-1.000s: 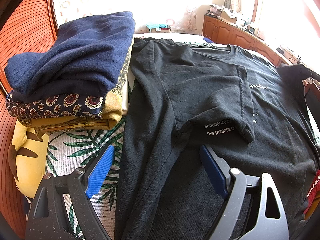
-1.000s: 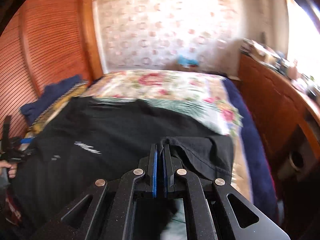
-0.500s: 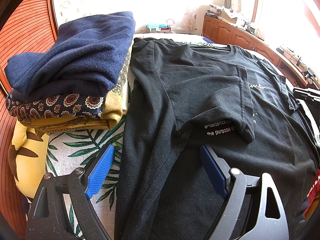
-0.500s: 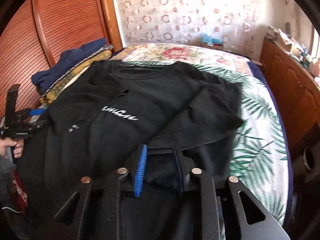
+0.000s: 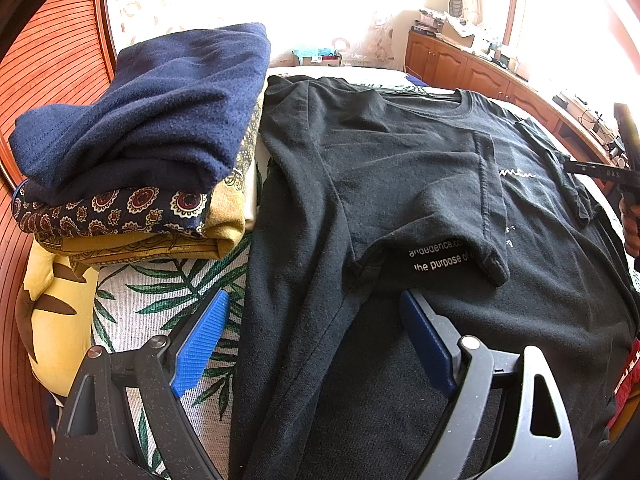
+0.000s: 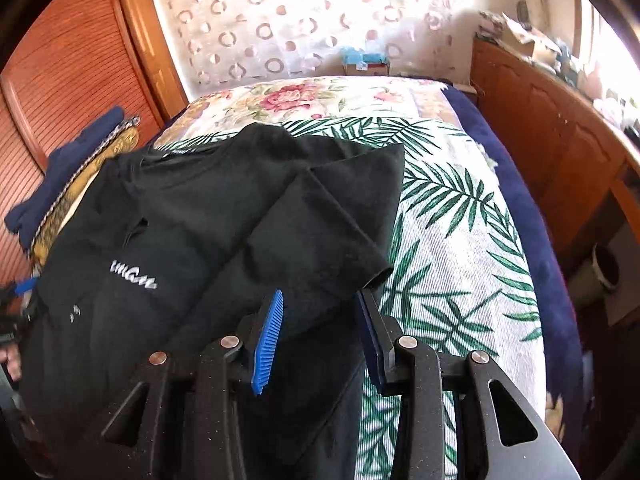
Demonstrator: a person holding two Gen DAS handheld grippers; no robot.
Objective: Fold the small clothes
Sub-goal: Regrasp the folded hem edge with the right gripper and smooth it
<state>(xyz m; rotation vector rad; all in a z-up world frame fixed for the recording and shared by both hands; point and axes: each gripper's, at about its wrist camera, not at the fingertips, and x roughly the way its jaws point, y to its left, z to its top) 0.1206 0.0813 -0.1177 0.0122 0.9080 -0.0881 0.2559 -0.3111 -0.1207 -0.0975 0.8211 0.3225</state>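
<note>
presently both sets of fingers are spread and hold nothing. left gripper (image 5: pixel 314 336): blue ribbed pads wide apart at the bottom of the frame, straddling the side edge of the black t-shirt (image 5: pixel 420 208), cloth passing between them without contact that i can confirm. right gripper (image 6: pixel 320 332): pads apart at lower centre, hovering just over the hem of the folded-in sleeve (image 6: pixel 312 240); released, not pinching.

t-shirt lies spread face up on the leaf-print bedspread (image 6: pixel 452 248), filling the centre and right of the left view, centre-left of the right view. both sleeves are turned in over the chest; small white lettering shows near the chest and under the other sleeve (image 5: pixel 440 216).

handling estimate: light, limp knit cotton, matte, slightly fuzzy. no stiffness, so it will sag and drape from any pinch point; low slip against ribbed pads. not fragile. best holds look like doubled or seamed edges: side seam near the left pads, shoulder or sleeve hem near the right pads. pinch one layer stack cleanly or the under layer drags and wrinkles.

surroundings: stack of folded clothes (image 5: pixel 140 152) at upper left of the left view, thick navy knit on top, patterned and mustard cloth below, touching the shirt's shoulder edge. yellow pillow (image 5: pixel 56 300) lower left. ribbed wooden panel (image 6: pixel 68 80) upper left, wooden cabinet (image 6: pixel 552 120) right.
</note>
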